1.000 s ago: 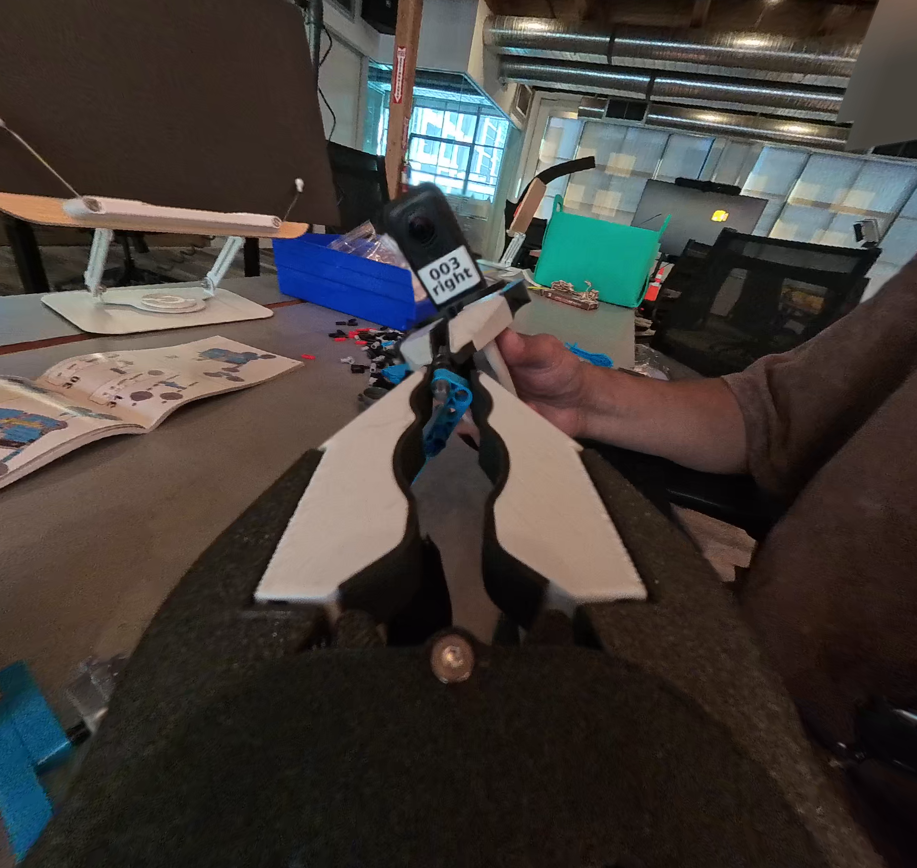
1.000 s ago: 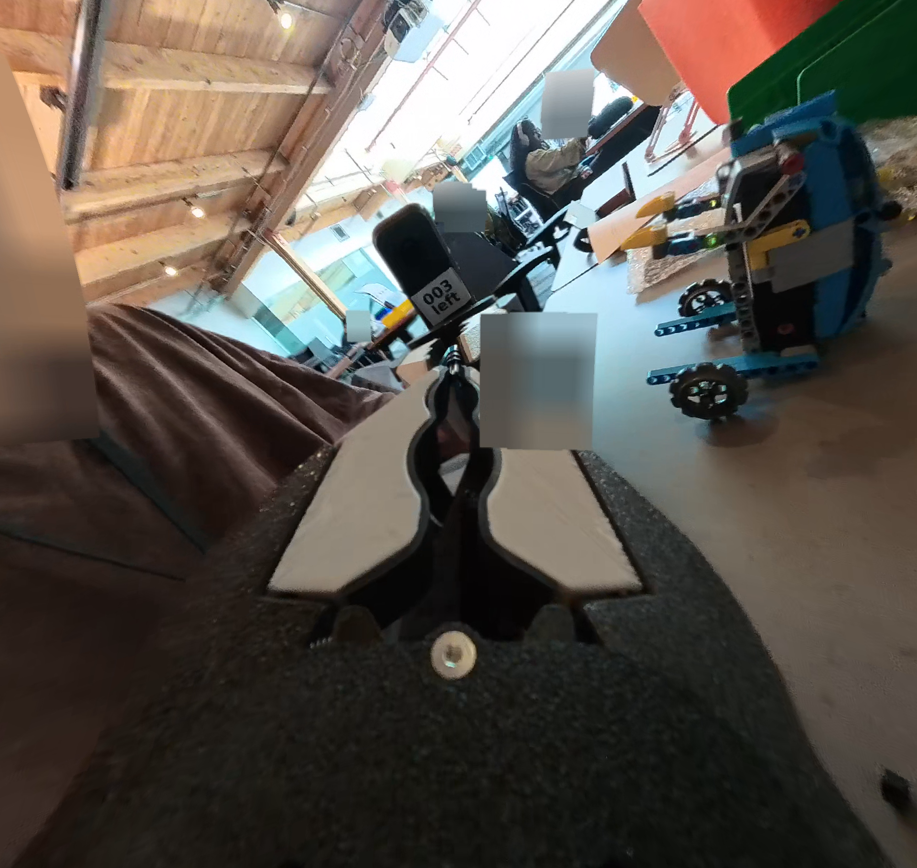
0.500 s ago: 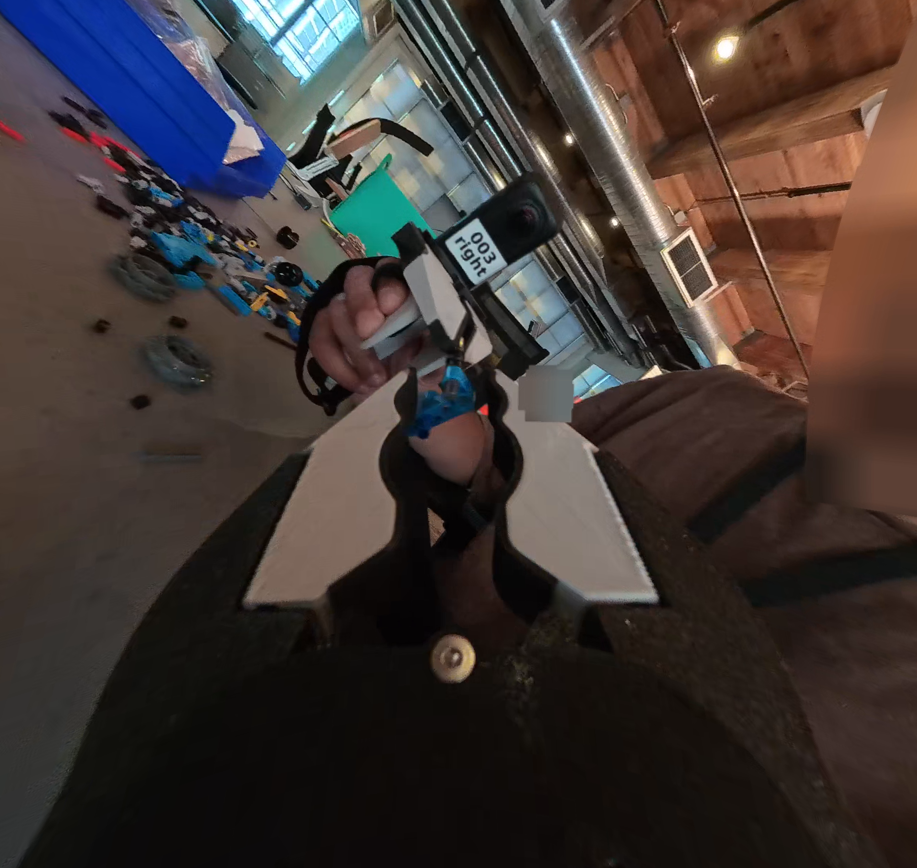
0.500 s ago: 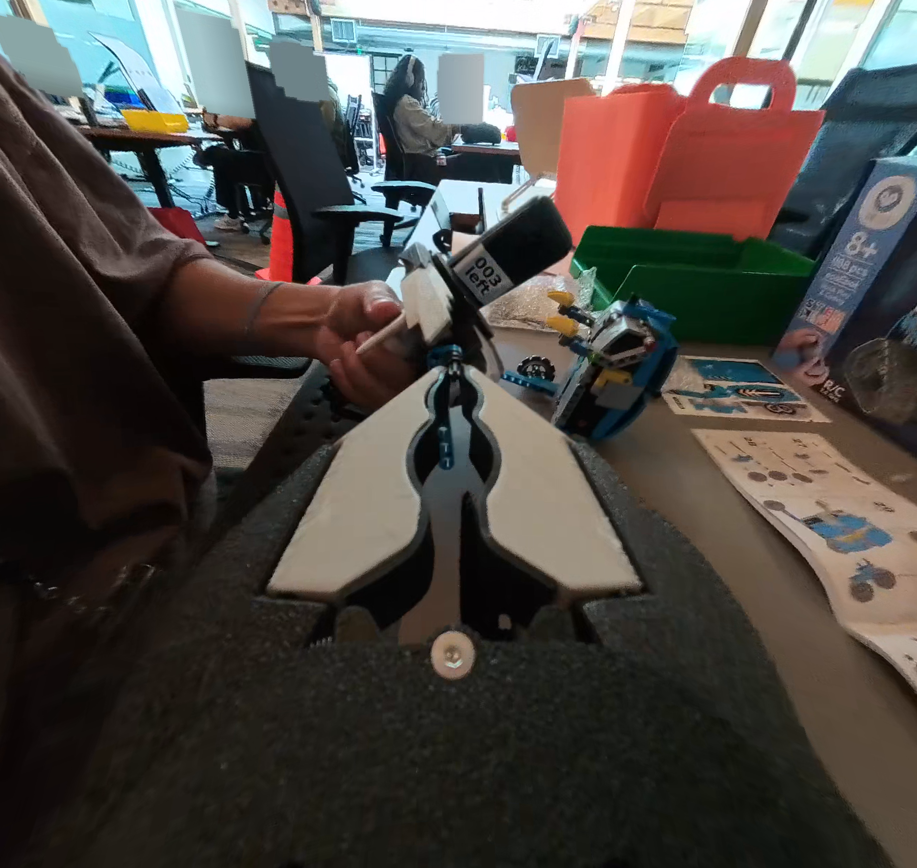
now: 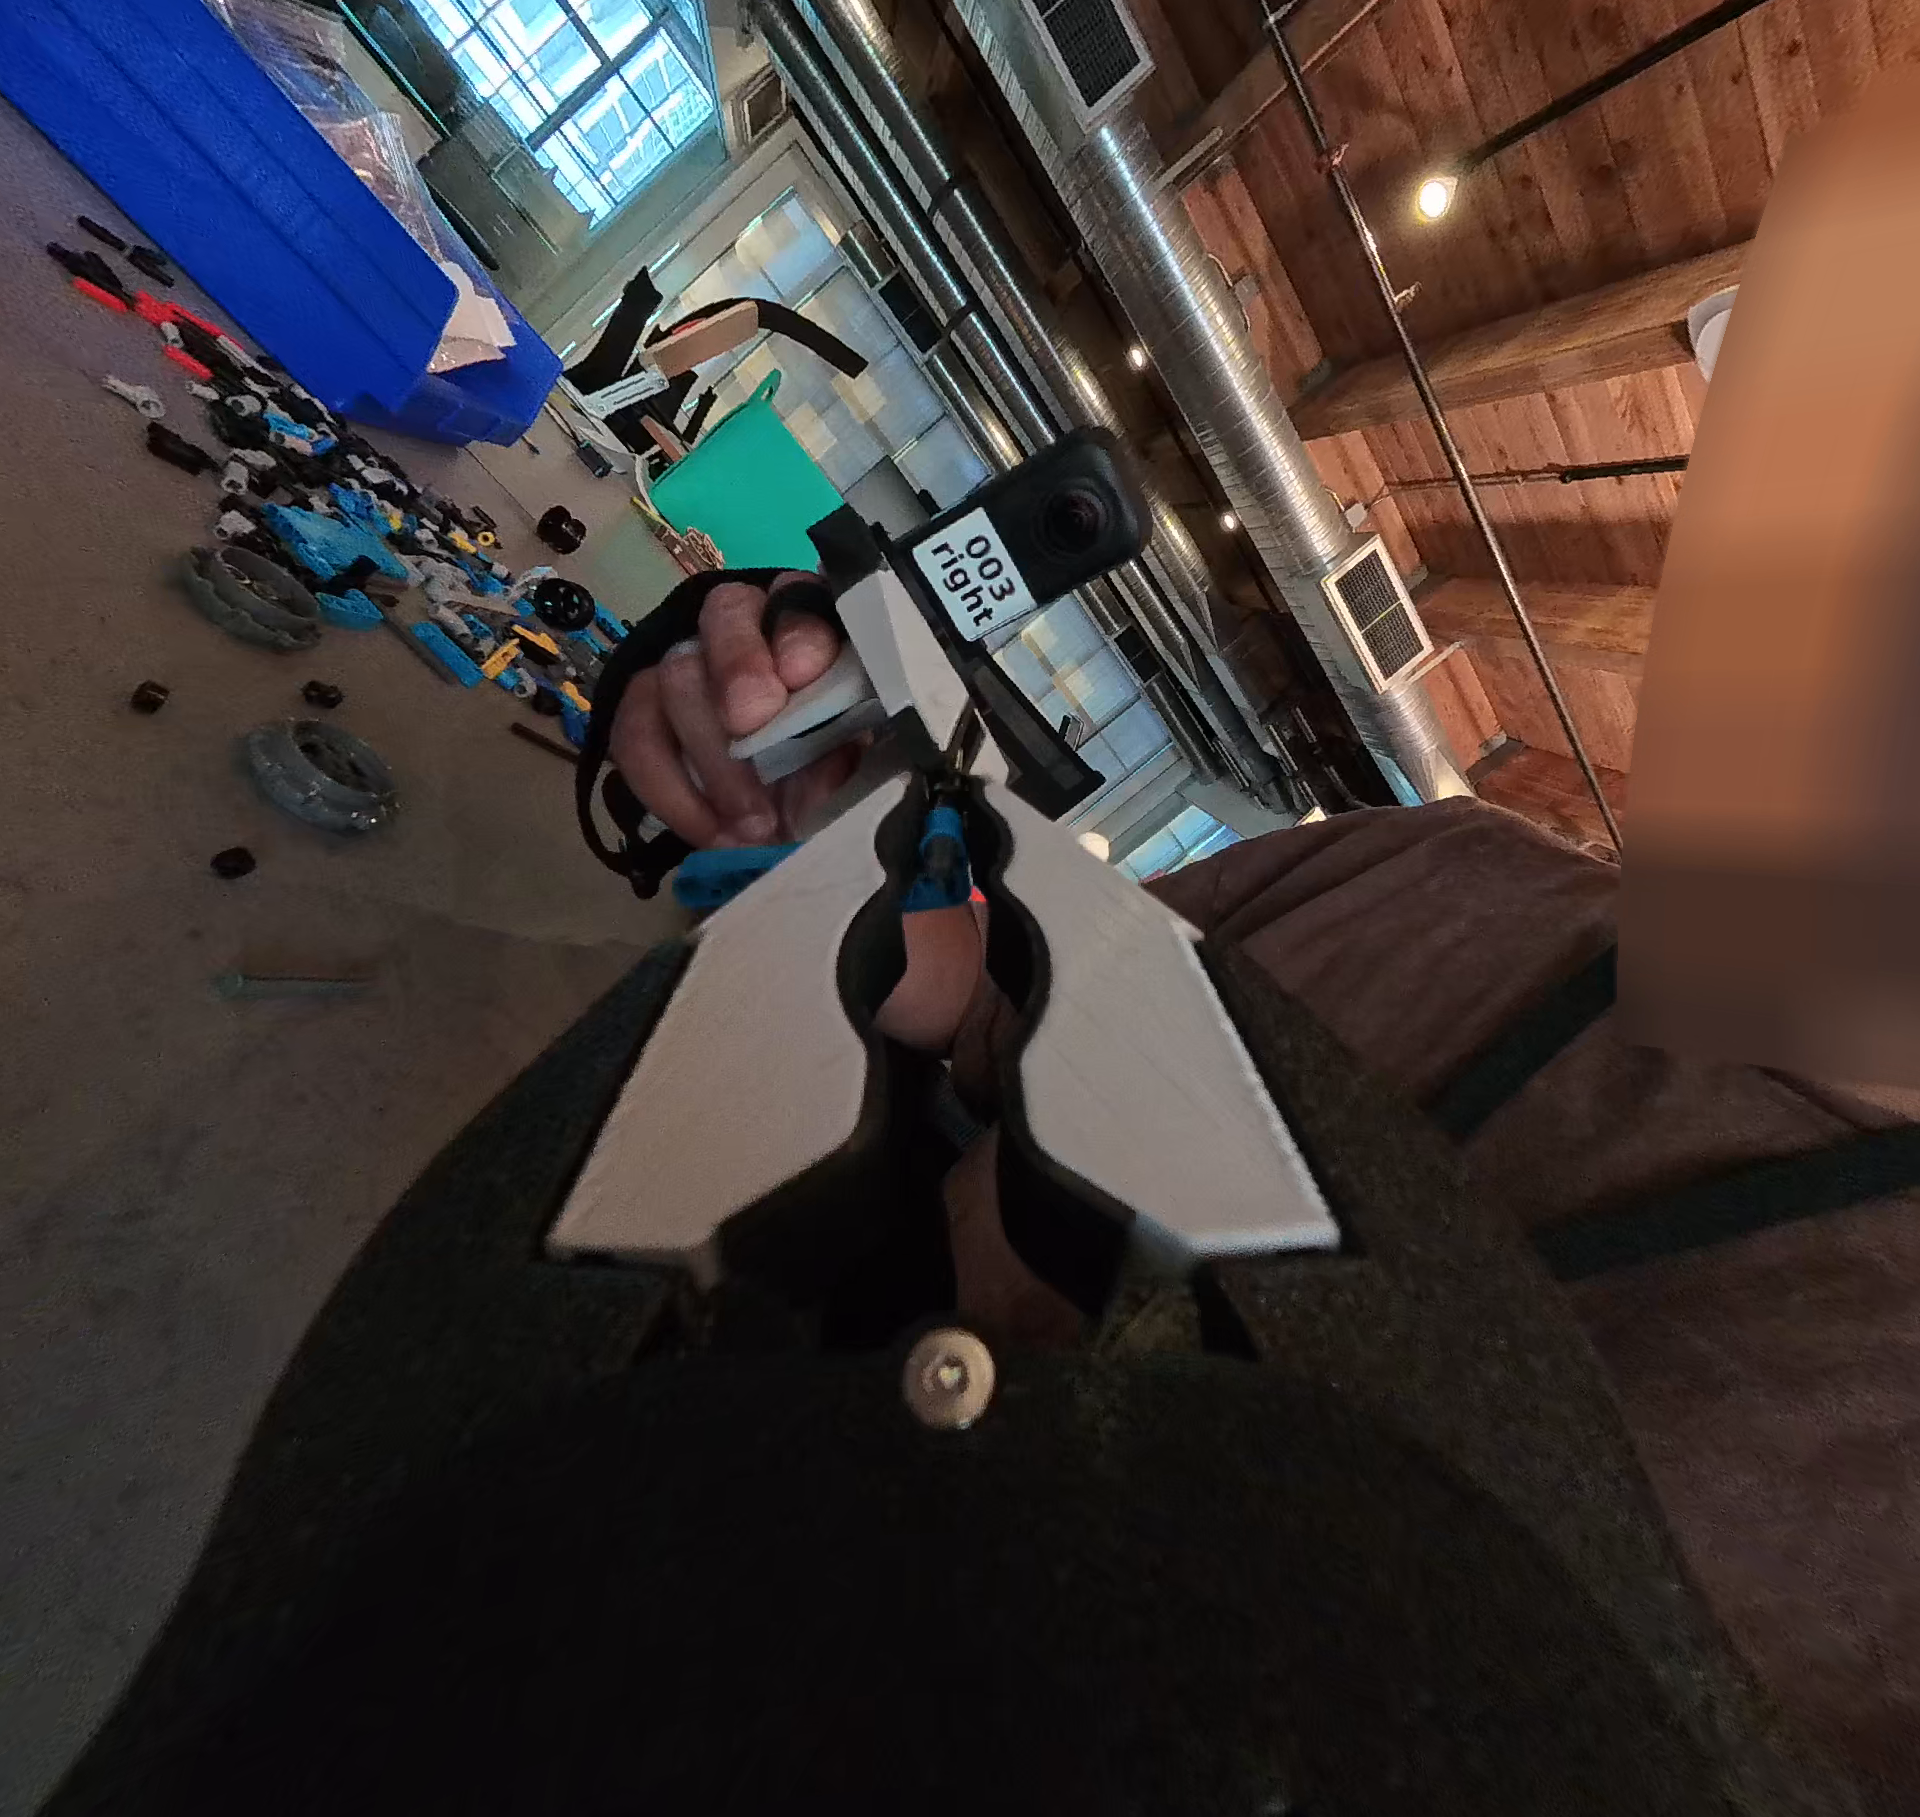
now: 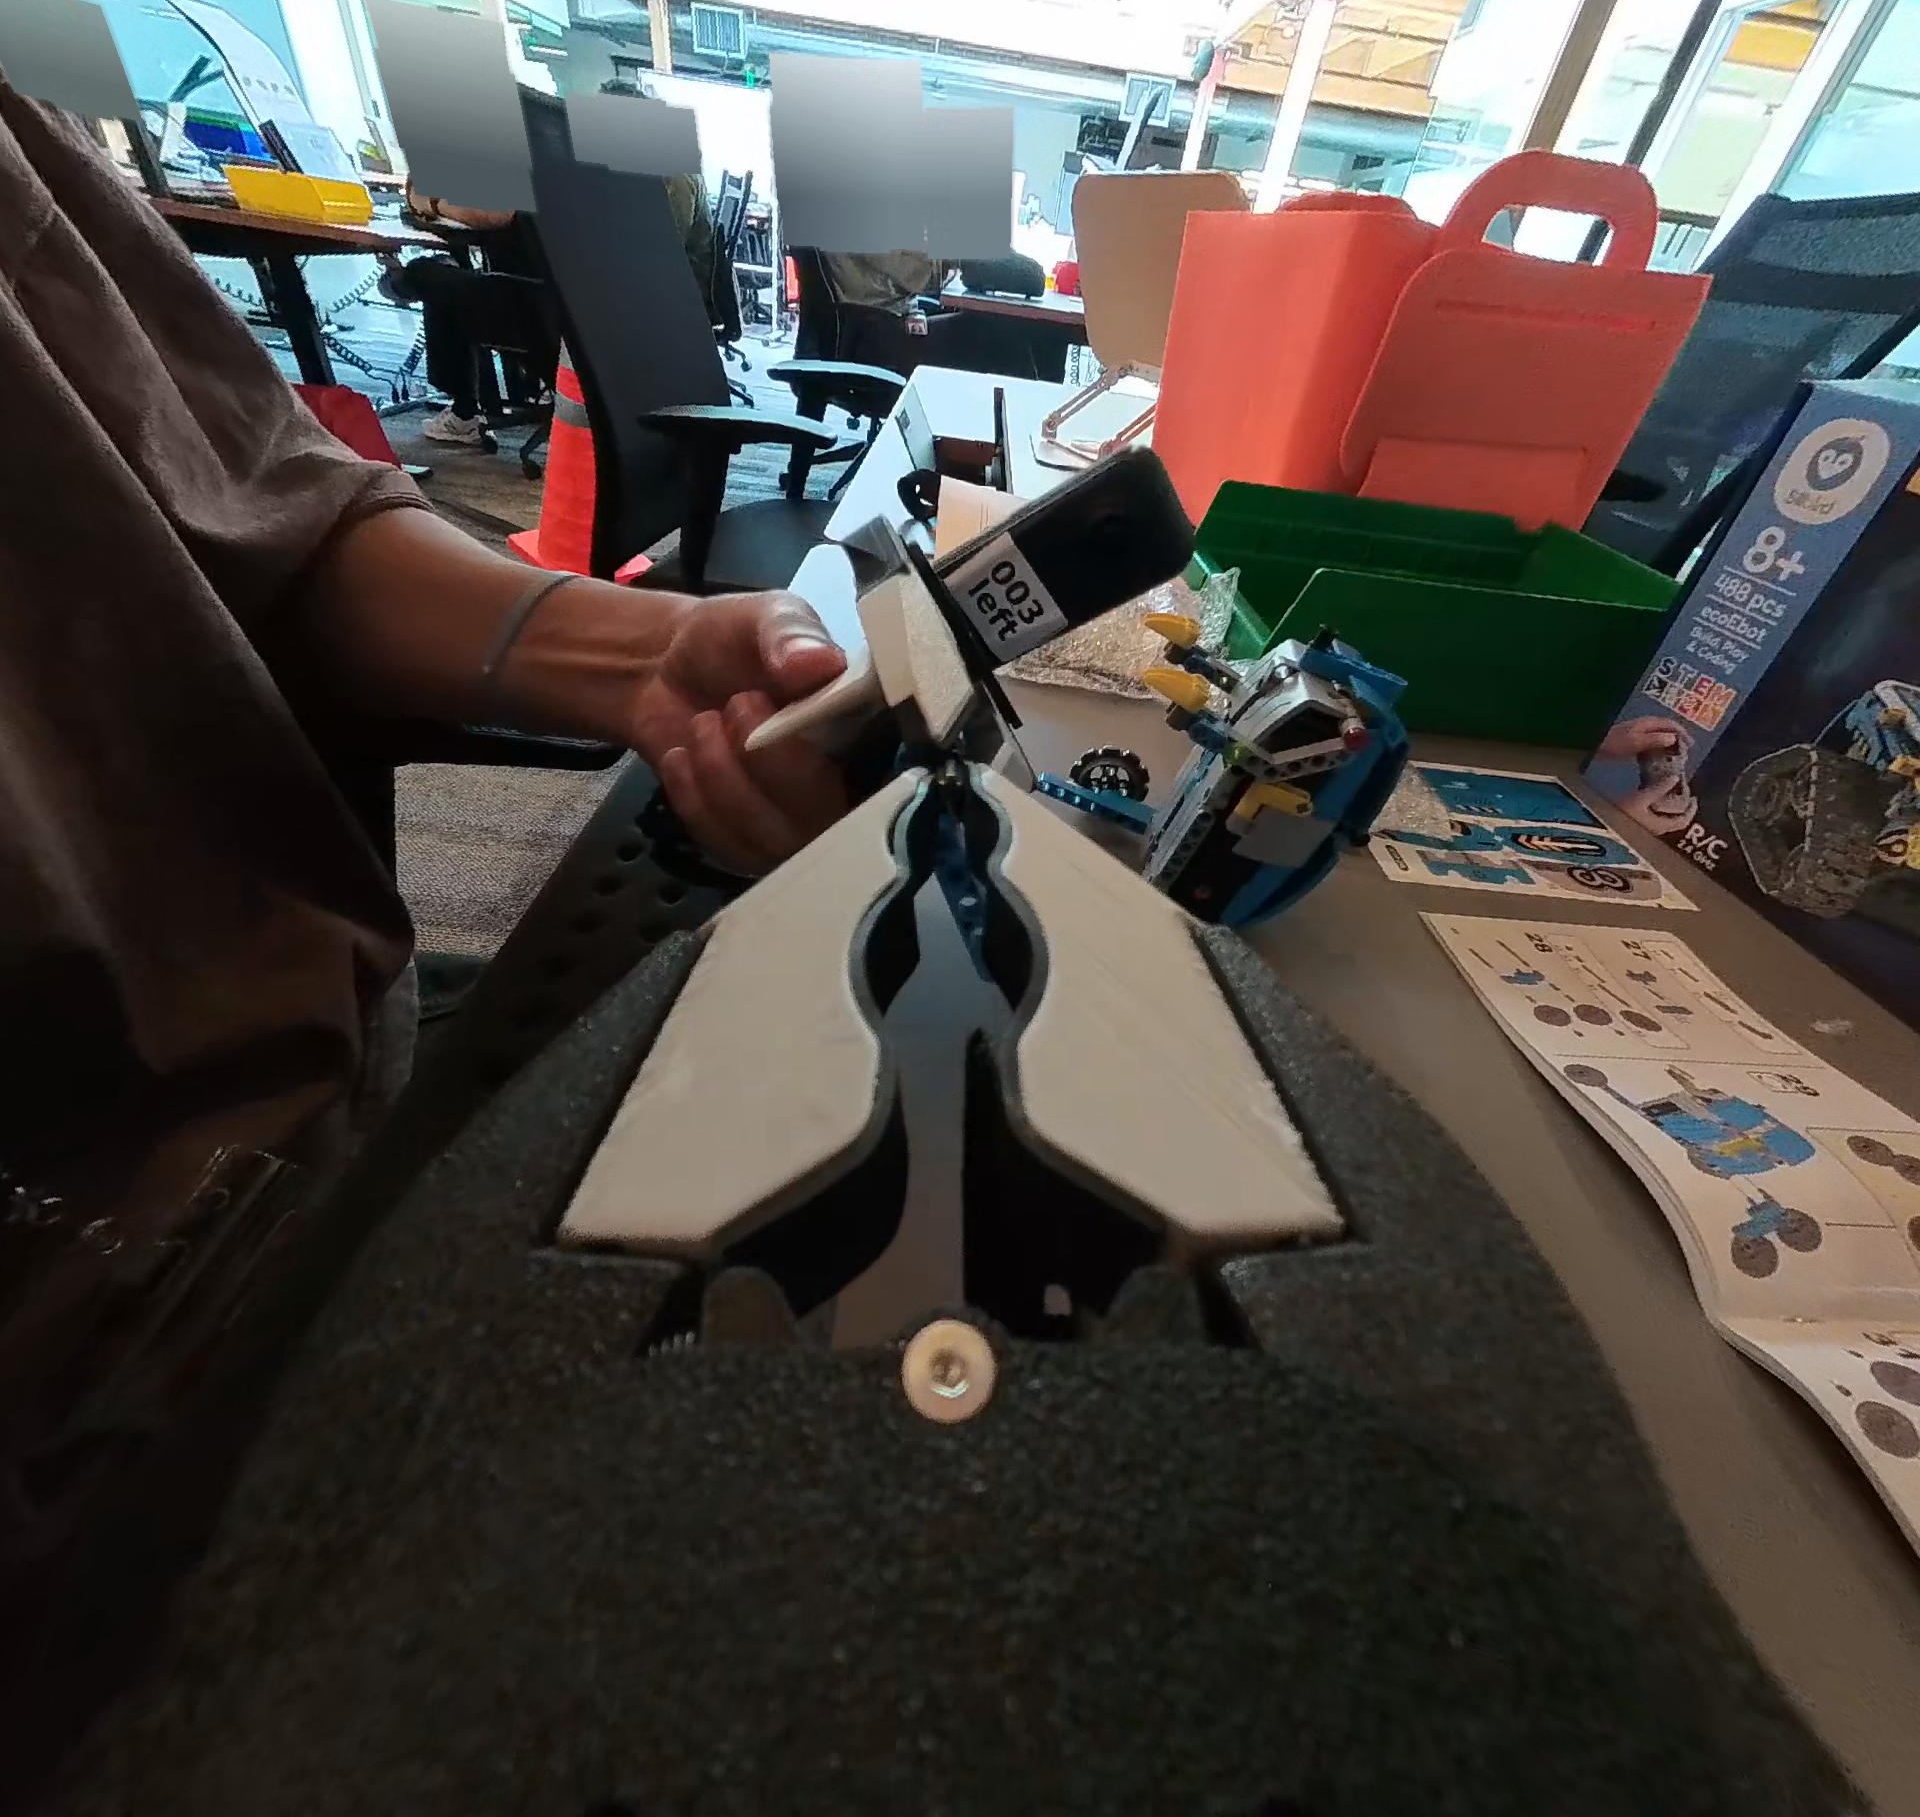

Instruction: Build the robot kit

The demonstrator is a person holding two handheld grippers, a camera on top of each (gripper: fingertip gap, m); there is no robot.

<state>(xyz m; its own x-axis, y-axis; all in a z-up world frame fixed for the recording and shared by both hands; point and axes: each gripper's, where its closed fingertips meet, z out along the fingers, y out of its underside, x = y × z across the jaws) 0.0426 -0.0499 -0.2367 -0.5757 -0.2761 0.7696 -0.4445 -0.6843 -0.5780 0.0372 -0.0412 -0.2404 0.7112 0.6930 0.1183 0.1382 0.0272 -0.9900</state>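
Note:
My left gripper (image 5: 940,806) is shut on a blue building-brick beam (image 5: 928,884) held in the air; one end of the beam sticks out past the left finger. A short black pin (image 5: 942,848) sits in the beam. My right gripper (image 6: 947,788) faces it tip to tip, its jaws closed at that pin, with the blue beam (image 6: 961,884) showing through the finger gap. A hand holds each gripper: the right gripper (image 5: 961,765) shows in the left wrist view, the left gripper (image 6: 940,765) in the right wrist view.
On the table lie scattered small bricks (image 5: 364,562), two grey tyres (image 5: 322,775) and a blue bin (image 5: 208,157). A part-built blue robot model (image 6: 1278,780), green bin (image 6: 1434,583), orange bag (image 6: 1403,354), kit box (image 6: 1818,676) and open instruction booklet (image 6: 1714,1144) are to the right. Less than 4 cm separates the two grippers' tips. From either gripper's tips it is about 20 cm to the part-built blue robot model (image 6: 1278,780).
Both grippers stayed tip to tip on the blue beam while turning together. The left view has rolled from level to steeply tilted; the right view has levelled out.

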